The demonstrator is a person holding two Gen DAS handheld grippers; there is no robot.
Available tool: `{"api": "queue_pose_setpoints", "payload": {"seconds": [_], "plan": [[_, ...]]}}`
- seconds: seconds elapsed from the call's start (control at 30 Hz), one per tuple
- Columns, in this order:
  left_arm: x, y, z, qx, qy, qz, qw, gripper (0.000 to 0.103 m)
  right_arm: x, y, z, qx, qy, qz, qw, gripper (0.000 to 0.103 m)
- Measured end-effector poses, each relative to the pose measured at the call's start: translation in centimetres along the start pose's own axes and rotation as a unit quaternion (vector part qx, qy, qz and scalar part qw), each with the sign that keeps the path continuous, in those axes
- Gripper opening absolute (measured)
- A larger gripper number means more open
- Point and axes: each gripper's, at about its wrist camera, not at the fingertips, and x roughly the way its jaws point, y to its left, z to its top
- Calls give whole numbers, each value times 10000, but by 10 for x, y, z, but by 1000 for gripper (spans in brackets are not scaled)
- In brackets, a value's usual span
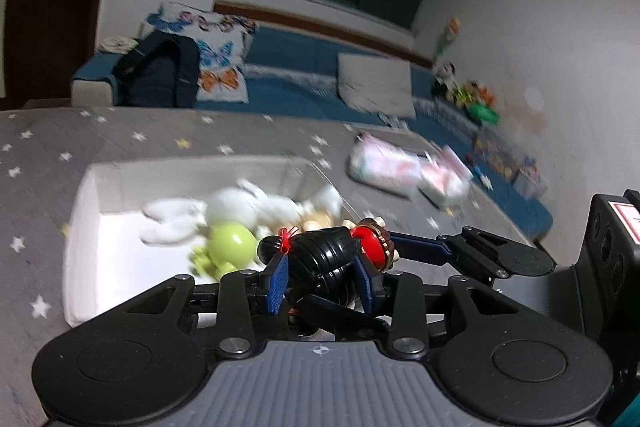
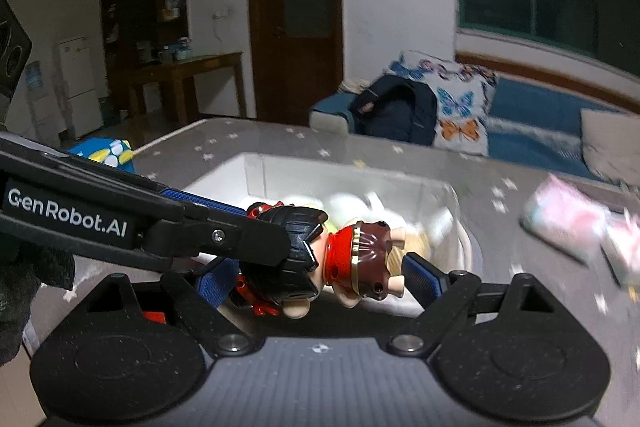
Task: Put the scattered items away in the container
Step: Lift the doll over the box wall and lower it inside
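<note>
Your bench (image 1: 48, 155) carries the white box (image 1: 86, 227), which holds pale toys. Above its near edge your two tongs share one toy figure (image 2: 316, 251): your left tongs (image 1: 322, 277) clamp its black-haired head, while your right tongs (image 2: 320, 277) bracket it end to end, pads against it.
</note>
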Motion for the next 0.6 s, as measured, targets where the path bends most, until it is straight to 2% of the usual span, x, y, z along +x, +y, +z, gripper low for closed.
{"api": "queue_pose_setpoints", "payload": {"seconds": [0.17, 0.3, 0.6], "plan": [[6, 36, 21, -286, -188, 202, 9992, 38, 37, 9, 31, -317, 10, 244, 9992, 90], [19, 68, 32, -653, -171, 254, 9974, 38, 72, 13, 49, -467, 162, 470, 9977, 90], [47, 112, 39, -1140, 19, 420, 9926, 38, 128, 8, 60, -515, 682, 883, 9924, 90]]}}
